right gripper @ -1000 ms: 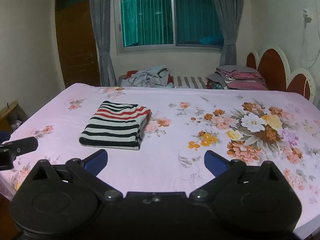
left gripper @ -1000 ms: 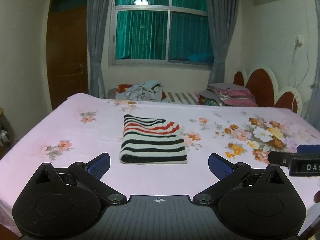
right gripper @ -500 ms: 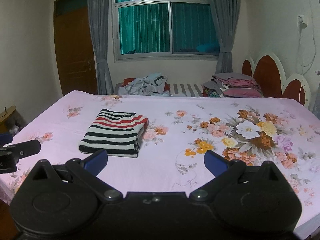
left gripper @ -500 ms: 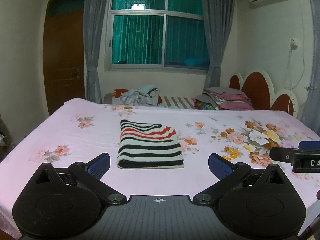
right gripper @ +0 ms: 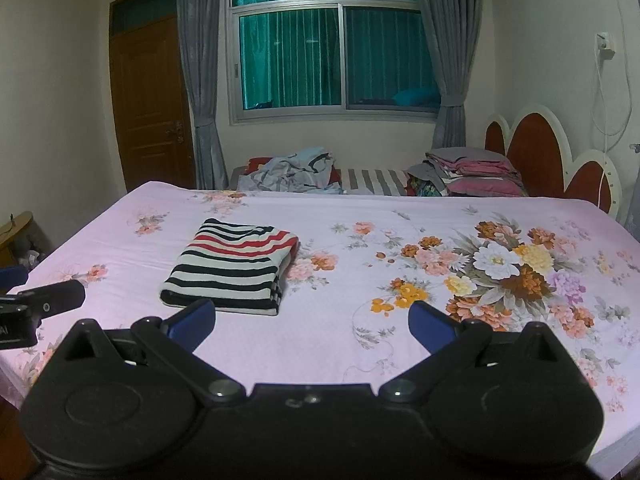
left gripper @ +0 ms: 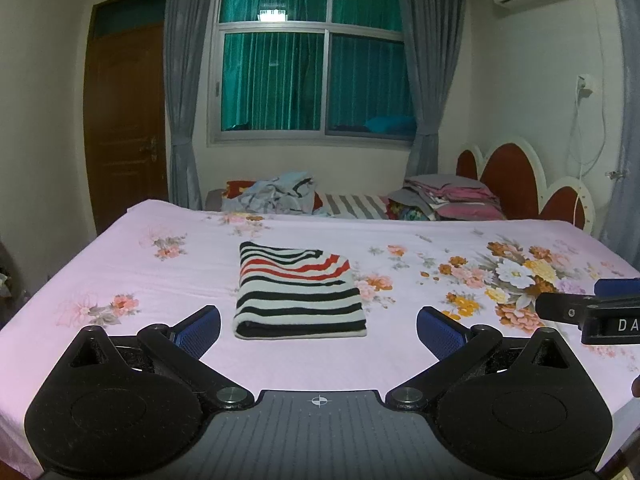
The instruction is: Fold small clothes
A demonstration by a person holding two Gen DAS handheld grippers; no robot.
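the left gripper [left gripper: 318,330] is hanging over the near edge of the bed [left gripper: 400,360] with its blue-padded fingers [left gripper: 198,330] spread wide and nothing between them. the right gripper [right gripper: 311,326] is doing the same, its fingers [right gripper: 432,326] splayed apart and gripping nothing. both are sitting clear of the cloth, not touching it.

the shirt [left gripper: 298,290], striped in black, white and red, is lying folded into a neat rectangle on the pink floral sheet, flat, with its thick folded edge facing the cameras. in the left view it is lying straight ahead between the two fingers and a little beyond them. in the right view the shirt [right gripper: 236,266] is lying ahead and to the left, its near corner just past the left finger.

the right gripper's black tip is poking in at the right edge of the left view, and the left one at the left edge of the right view, so the two are being held side by side.

at the far edge of the bed a loose heap of clothes [left gripper: 276,198] is lying to the left and a stack of folded bedding [left gripper: 452,198] to the right, next to the red headboard [left gripper: 516,184]. behind them a window [left gripper: 316,64] with grey curtains is showing, and a brown door [left gripper: 124,120] to the left.
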